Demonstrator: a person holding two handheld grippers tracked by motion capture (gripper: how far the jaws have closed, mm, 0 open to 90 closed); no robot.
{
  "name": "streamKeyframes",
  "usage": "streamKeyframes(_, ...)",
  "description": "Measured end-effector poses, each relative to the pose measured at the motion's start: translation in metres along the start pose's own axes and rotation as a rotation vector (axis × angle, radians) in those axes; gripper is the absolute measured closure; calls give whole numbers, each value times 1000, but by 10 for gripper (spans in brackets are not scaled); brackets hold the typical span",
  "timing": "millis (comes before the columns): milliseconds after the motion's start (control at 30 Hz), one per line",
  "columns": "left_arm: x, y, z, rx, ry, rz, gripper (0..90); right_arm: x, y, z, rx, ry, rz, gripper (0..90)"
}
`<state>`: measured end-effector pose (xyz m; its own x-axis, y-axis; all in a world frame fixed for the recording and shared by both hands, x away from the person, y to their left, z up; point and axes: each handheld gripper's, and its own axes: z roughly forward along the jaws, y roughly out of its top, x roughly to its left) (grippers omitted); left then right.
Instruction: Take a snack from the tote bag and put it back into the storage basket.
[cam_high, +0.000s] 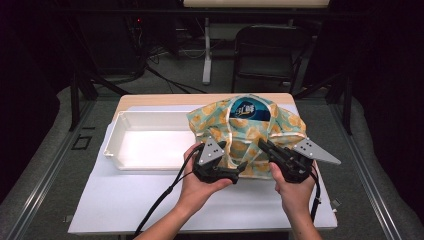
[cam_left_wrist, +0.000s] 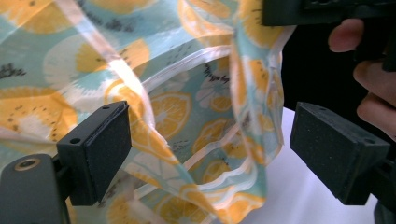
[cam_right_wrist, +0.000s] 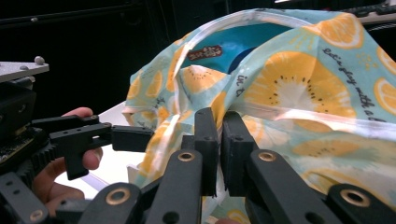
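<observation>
Bag (cam_high: 248, 131): orange-slice print fabric, stands on the table (cam_high: 125, 200) at centre-right, mouth up, a blue packet (cam_high: 250, 108) showing inside; white tray (cam_high: 145, 140) sits just beside it on the left, touching or nearly so.

R gripper (cam_high: 267, 148): jaws closed on the bag's front-edge fabric; the right gripper view shows cloth pinched between the two pads (cam_right_wrist: 206, 135); you hold the near right part of the rim w/ this hand.

L gripper (cam_high: 239, 169): jaws wide open, gripping nothing; the left gripper view shows both pads (cam_left_wrist: 100, 144) standing apart w/ the white-piped hem (cam_left_wrist: 187, 60) and a hanging fold between and beyond them, no contact on either pad.

Key relation: the free hem lies straight ahead of the L jaws, running roughly across their gap toward the R gripper; L hand is the nearer one to that loose section; R hand is already committed.

Judgement: next move likely needs you to advance the L jaws onto the hem, then close; keep R grip steady so the fabric stays taut; risk: catching a double fold, or the hem slipping off the pads.
</observation>
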<state>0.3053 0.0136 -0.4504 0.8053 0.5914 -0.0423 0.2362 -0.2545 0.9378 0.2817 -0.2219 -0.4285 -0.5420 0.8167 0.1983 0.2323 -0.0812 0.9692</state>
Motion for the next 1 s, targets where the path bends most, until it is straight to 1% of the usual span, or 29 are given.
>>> streamKeyframes(67,-3,0,2,7,-6,8,129,1,1,0,4,8,-3,865)
streamKeyframes(100,-5,0,4,15,-7,16,129,2,2,0,-6,20,6,865)
streamKeyframes(167,-7,0,4,13,-7,19,129,3,2,0,-8,21,8,865)
streamKeyframes(267,-11,3,7,16,-2,36,148,5,3,0,-12,48,11,865)
streamKeyframes(300,-11,3,7,16,-2,36,154,6,3,0,-11,55,13,865)
streamKeyframes(333,-13,4,8,22,-5,46,154,6,3,0,-11,55,13,865)
streamKeyframes(367,-16,5,10,32,-18,62,181,7,4,0,-18,70,24,865)
streamKeyframes(400,-17,5,11,44,-25,77,229,7,5,0,-21,74,24,866)
streamKeyframes(433,-17,5,11,44,-25,77,270,7,5,0,-21,74,24,866)
streamKeyframes(467,-18,5,12,43,-27,85,315,7,6,-1,-25,78,24,867)
streamKeyframes(500,-19,4,12,44,-31,92,315,7,6,-1,-25,78,24,867)
streamKeyframes(533,-19,4,13,42,-33,93,395,7,7,-2,-31,82,27,868)
streamKeyframes(567,-19,4,14,41,-27,89,480,6,7,-3,-34,84,24,868)
streamKeyframes(600,-18,3,14,40,-30,85,617,6,9,-5,-46,89,25,867)
streamKeyframes(633,-16,4,11,26,-46,85,681,5,9,-6,-43,86,23,867)
streamKeyframes(667,-16,4,11,26,-46,85,753,5,9,-6,-43,86,23,867)
streamKeyframes(700,-16,4,9,20,-44,86,753,4,9,-6,-45,82,19,865)
streamKeyframes(733,-14,4,8,11,-49,87,844,3,9,-7,-45,79,20,856)
streamKeyframes(767,-12,7,3,9,-38,99,897,-1,9,-9,-51,77,27,796)
streamKeyframes(800,-12,7,3,9,-38,99,899,-1,9,-9,-51,77,27,796)
streamKeyframes(833,-9,9,2,-6,-30,95,899,-3,9,-11,-61,81,30,739)
streamKeyframes(867,-6,12,-1,-7,-30,87,900,-4,9,-12,-68,80,34,669)
streamKeyframes(933,1,18,-6,-25,-15,73,900,-9,10,-17,-80,72,38,570)
streamKeyframes(967,5,21,-9,-37,-14,64,900,-11,9,-21,-89,55,42,518)
streamKeyframes(1000,9,24,-12,-40,-8,58,900,-11,9,-21,-89,55,42,518)
